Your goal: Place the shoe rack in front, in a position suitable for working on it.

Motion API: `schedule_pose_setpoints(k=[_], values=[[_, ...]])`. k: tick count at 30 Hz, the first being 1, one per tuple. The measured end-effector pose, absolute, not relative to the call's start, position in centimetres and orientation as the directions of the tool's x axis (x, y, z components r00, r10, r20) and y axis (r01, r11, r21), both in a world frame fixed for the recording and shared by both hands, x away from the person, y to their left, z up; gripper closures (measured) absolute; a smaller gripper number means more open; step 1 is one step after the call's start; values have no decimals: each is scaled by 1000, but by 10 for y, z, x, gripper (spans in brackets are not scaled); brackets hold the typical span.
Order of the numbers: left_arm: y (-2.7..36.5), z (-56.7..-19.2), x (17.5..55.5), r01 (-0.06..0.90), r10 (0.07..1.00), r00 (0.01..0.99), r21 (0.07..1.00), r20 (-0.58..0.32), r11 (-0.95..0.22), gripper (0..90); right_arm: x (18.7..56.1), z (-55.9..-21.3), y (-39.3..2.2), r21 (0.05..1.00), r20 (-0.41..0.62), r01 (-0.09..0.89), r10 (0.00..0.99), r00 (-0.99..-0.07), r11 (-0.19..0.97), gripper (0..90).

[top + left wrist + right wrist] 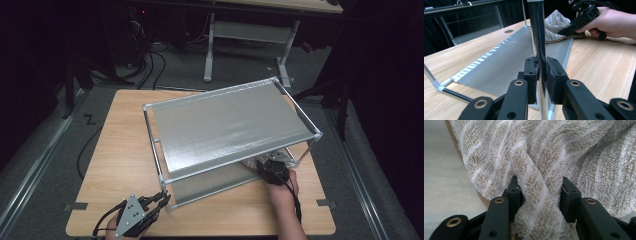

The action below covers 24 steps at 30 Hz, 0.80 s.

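A metal-framed rack (225,125) with two grey shelves stands on the wooden table (120,150). My left gripper (164,199) is at the rack's near left corner, shut on the shiny upright post (537,32); in the left gripper view, both pads of my left gripper (540,75) press on it. My right gripper (265,167) reaches in under the top shelf at the near right. It is shut on a crossed strap of a fluffy beige-and-white striped slipper (536,157). That slipper (555,27) rests on the lower shelf (506,65), with my right gripper (579,21) tilted down onto it.
The rack covers most of the table's middle and right. Bare wood lies to the left and along the near edge (225,220). Behind the table stands a white-legged desk (210,45), with cables (150,60) on the floor.
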<state>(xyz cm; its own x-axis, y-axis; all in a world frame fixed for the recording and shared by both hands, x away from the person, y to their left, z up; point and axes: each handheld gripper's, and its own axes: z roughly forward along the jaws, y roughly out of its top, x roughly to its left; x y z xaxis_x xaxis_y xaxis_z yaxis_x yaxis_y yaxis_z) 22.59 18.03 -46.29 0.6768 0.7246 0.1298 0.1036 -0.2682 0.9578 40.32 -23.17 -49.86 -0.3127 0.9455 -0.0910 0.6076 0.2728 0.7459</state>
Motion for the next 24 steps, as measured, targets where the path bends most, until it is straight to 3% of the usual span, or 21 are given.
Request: schedule_pose_setpoints(k=[12,24], values=[[177,-463,227,101,718,684,958,130,-270,787,398,-498,-220,742,-105,595,931,-350,307,594],[173,-463,229,100,709,695,960,121,-262,786,386,-497,-189,731,-107,572,890,-444,373,593]])
